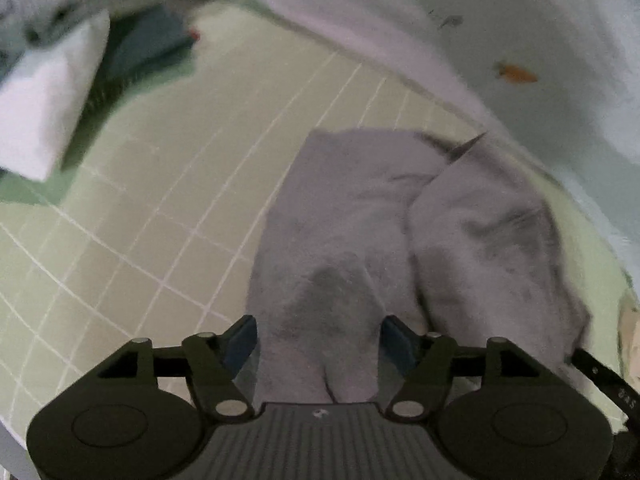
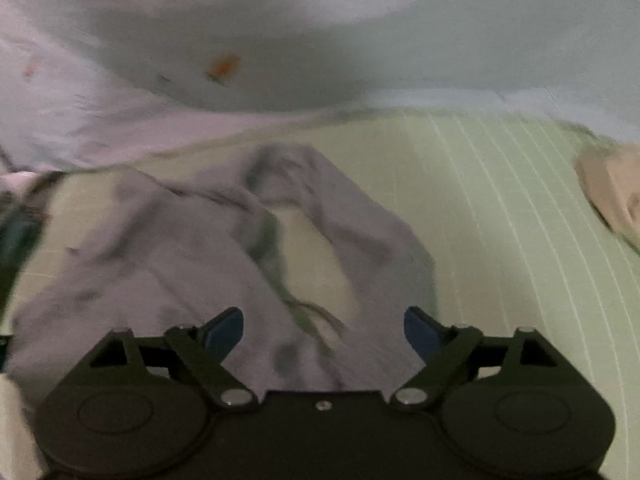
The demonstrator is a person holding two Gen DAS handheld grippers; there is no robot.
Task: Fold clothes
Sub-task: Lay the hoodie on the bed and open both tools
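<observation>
A soft grey garment (image 1: 360,216) of matte, slightly fuzzy cloth lies crumpled on the pale green surface (image 1: 168,184), which is a flat mat printed with a thin white grid. In the left wrist view the cloth forms 2 rounded lobes with a dark fold between them. The left tool (image 1: 318,340) stands wide open, its blue-padded fingers (image 1: 244,340) on both sides of a hump of the grey cloth without closing on it.

In the right wrist view the same garment (image 2: 192,248) spreads in wrinkled bands around a bare patch of the mat (image 2: 500,208). The right tool (image 2: 323,330) is also wide open above the cloth and holds nothing.

Behind the mat lies a big pale sheet (image 2: 320,40) with a small orange print. A folded white cloth (image 1: 44,108) rests far left, and a beige cloth (image 2: 612,188) at the right edge.
</observation>
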